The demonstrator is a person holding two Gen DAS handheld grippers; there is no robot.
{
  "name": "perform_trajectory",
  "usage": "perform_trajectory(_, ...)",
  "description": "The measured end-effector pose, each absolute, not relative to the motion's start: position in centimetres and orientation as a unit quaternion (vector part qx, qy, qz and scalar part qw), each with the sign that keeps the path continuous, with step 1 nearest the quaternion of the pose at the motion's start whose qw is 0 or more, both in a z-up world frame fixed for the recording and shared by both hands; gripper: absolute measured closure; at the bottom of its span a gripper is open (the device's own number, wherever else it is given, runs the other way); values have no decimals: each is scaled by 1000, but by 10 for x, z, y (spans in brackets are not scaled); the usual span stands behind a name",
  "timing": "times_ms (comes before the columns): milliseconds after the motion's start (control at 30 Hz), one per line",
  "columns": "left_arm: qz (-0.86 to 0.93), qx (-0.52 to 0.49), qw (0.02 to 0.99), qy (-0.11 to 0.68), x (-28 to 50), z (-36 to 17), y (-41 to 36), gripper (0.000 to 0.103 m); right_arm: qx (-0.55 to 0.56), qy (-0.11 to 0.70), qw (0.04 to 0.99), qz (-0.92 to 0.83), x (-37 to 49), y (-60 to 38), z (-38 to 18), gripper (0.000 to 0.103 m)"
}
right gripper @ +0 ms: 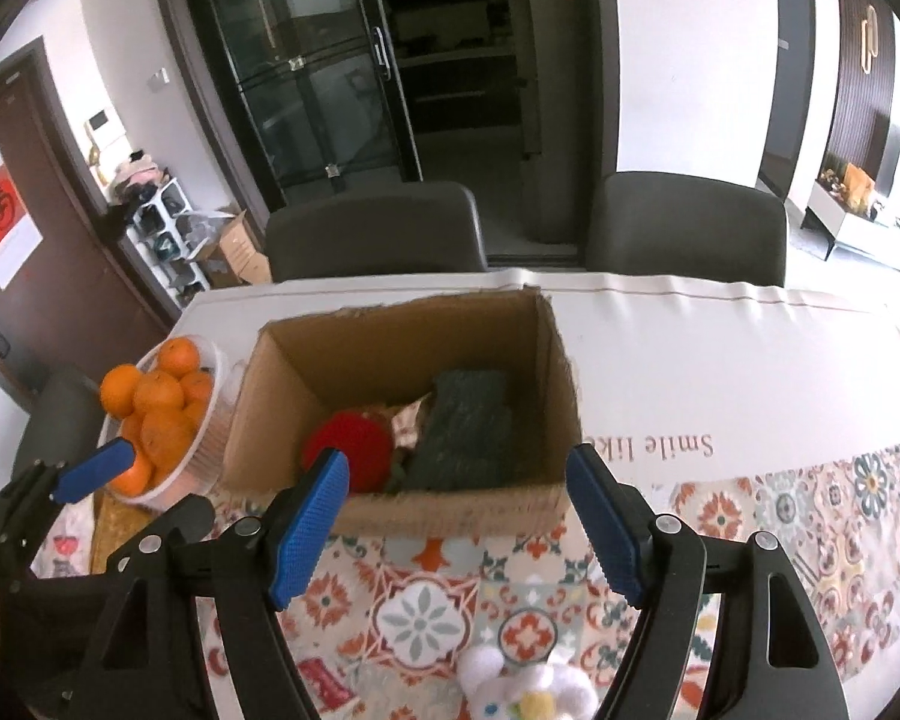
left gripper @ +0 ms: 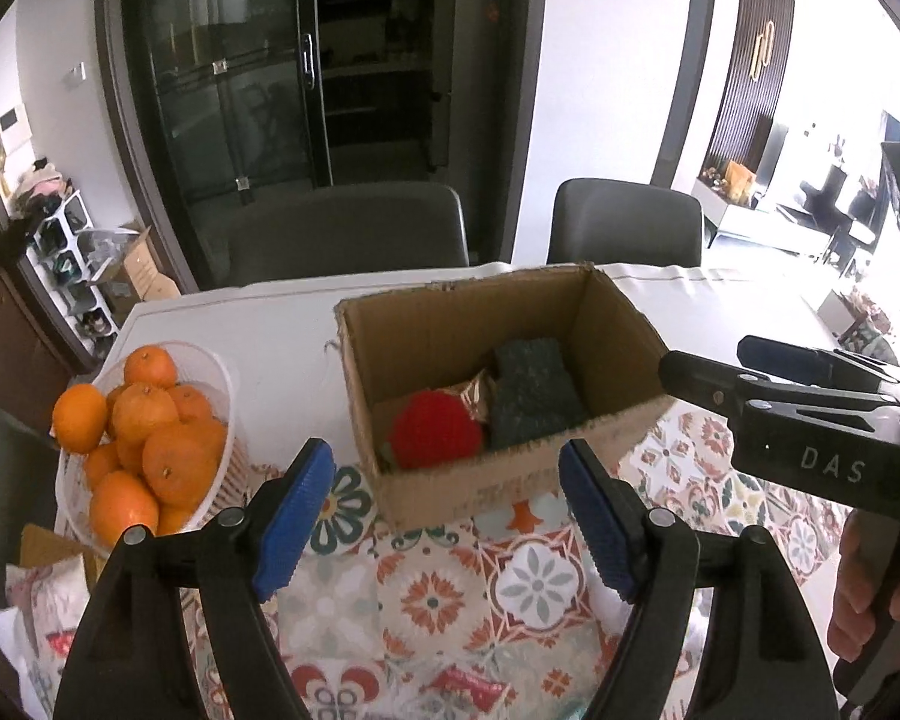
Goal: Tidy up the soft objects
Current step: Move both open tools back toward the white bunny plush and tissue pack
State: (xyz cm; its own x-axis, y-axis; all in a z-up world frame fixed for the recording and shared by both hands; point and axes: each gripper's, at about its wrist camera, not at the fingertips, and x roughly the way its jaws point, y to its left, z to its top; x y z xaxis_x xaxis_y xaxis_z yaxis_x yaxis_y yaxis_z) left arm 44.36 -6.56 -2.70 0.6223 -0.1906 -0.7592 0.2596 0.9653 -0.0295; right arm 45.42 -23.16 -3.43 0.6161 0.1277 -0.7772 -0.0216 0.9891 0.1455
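Observation:
An open cardboard box [left gripper: 426,336] [right gripper: 390,510] stands on the table. Inside it lie a red knitted ball [left gripper: 435,429] [right gripper: 348,441], a dark green sponge-like block [left gripper: 534,396] [right gripper: 468,426] and a crumpled gold-patterned piece [left gripper: 477,393] [right gripper: 408,420]. My left gripper [left gripper: 447,516] is open and empty, just in front of the box. My right gripper [right gripper: 459,516] is open and empty, also in front of the box; it shows in the left wrist view [left gripper: 768,372] at the right. A white fluffy plush toy [right gripper: 528,690] lies on the cloth below the right gripper.
A white basket of oranges [left gripper: 150,438] [right gripper: 162,414] stands left of the box. A patterned cloth [left gripper: 438,594] [right gripper: 810,516] covers the near table. A small red packet [left gripper: 471,687] lies on it. Two grey chairs [left gripper: 348,228] [right gripper: 684,228] stand behind the table.

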Motion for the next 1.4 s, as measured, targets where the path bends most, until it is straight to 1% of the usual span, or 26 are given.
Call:
perform_trajectory(300, -127, 34, 896, 424, 403, -27, -51, 24, 56, 438, 896, 49, 411, -217, -35, 27)
perform_trajectory(767, -134, 36, 874, 466, 357, -59, -35, 24, 73, 493, 866, 38, 361, -203, -79, 27)
perform_trajectory(1000, -149, 71, 858, 486, 341, -80, -33, 24, 66, 526, 847, 36, 344, -196, -102, 27)
perform_trajectory(1067, -158, 82, 854, 489, 337, -85, -32, 21, 65, 535, 841, 38, 339, -193, -109, 27)
perform_trajectory(1133, -162, 94, 850, 492, 334, -89, -32, 20, 63, 547, 834, 40, 335, -191, -116, 27)
perform_trajectory(1267, -168, 125, 842, 498, 328, -105, -31, 15, 42, 571, 819, 40, 326, -184, -134, 27)
perform_trajectory(1400, -170, 159, 833, 501, 322, -120, -31, 15, 25, 589, 807, 44, 316, -179, -148, 27)
